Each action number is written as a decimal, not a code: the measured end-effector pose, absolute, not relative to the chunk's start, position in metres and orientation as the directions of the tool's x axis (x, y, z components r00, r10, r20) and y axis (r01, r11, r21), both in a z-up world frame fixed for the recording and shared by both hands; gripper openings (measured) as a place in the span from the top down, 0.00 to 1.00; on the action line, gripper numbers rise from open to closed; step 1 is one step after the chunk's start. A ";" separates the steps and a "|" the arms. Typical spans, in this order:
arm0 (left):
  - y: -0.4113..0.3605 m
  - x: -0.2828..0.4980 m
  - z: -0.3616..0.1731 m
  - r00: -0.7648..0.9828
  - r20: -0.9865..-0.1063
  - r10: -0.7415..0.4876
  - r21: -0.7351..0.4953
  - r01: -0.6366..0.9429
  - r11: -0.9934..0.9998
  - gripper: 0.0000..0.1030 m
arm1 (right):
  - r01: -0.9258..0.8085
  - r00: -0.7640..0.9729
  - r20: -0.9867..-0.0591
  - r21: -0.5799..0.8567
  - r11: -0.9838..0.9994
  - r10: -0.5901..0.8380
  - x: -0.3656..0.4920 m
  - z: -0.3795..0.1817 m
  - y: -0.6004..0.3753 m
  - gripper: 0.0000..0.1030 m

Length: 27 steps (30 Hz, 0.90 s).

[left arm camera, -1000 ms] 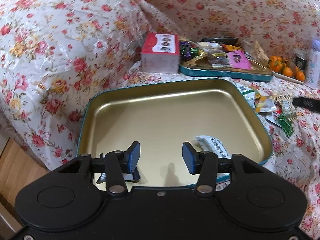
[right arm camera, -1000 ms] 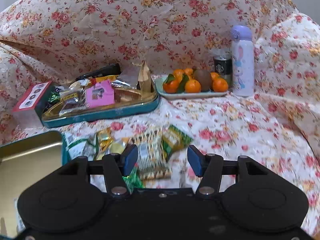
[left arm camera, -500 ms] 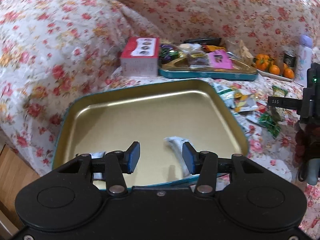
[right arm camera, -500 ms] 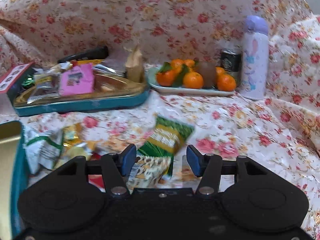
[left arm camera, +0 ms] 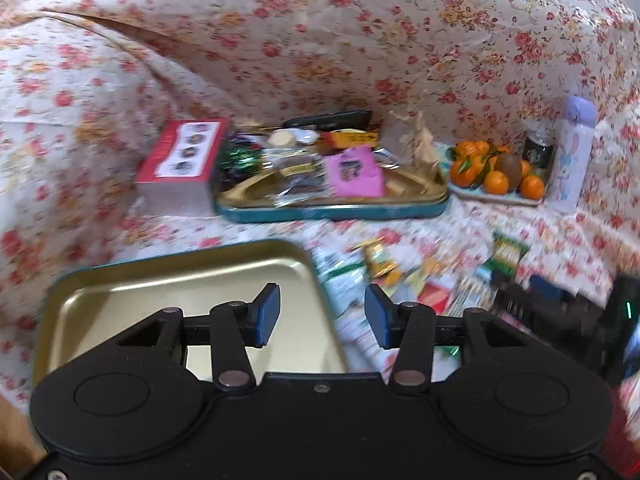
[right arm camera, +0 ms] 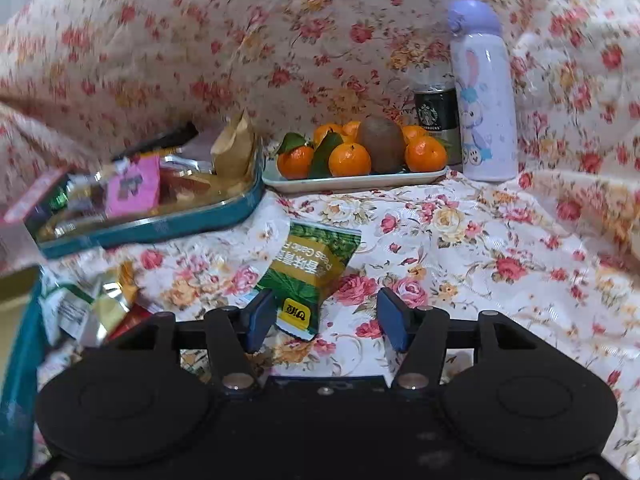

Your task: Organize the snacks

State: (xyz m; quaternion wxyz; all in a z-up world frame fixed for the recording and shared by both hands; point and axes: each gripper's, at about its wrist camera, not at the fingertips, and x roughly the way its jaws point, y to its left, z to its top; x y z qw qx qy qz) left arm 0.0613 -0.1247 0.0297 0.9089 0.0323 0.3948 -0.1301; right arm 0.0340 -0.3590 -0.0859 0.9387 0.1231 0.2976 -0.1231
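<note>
Since a second ago the left gripper (left arm camera: 322, 316) has swung off the middle of the empty gold tray (left arm camera: 120, 292) toward its right edge, so the loose snack packets (left arm camera: 380, 268) on the floral cloth (right arm camera: 460, 248) now sit beyond its fingers; view there is motion-blurred. Left jaws apart, nothing between them. Right gripper (right arm camera: 326, 318) has dropped closer to the cloth, and its jaws have just been opening a little; they stand apart, with the lower corner of a green-and-yellow pea packet (right arm camera: 312, 268) lying between them, just beside the left pad (right arm camera: 260, 316). Contact with that pad cannot be told; the right pad is clear of it. Packet lies flat on the cloth, print upside down to the camera. More packets, silver, gold and red, heaped at left by the tray's teal wall (right arm camera: 16, 360). Behind: a second teal tray (right arm camera: 160, 224) filled with mixed snacks, a red box (left arm camera: 180, 160) on its left, a white plate (right arm camera: 360, 180) of oranges and a kiwi, a dark can (right arm camera: 436, 114), a lilac bottle (right arm camera: 482, 92) upright.
</note>
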 end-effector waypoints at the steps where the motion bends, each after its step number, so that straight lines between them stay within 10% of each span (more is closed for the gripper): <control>1: -0.132 0.068 0.029 0.645 -0.732 -0.218 -0.054 0.263 0.963 0.47 | 0.305 0.799 -0.583 0.181 0.935 -0.148 0.034 -0.086 -0.362 0.42; 27: -0.198 0.146 -0.043 0.504 -0.861 -0.067 0.069 0.246 0.967 0.46 | 0.294 0.812 -0.572 0.233 0.927 -0.114 0.028 -0.087 -0.362 0.37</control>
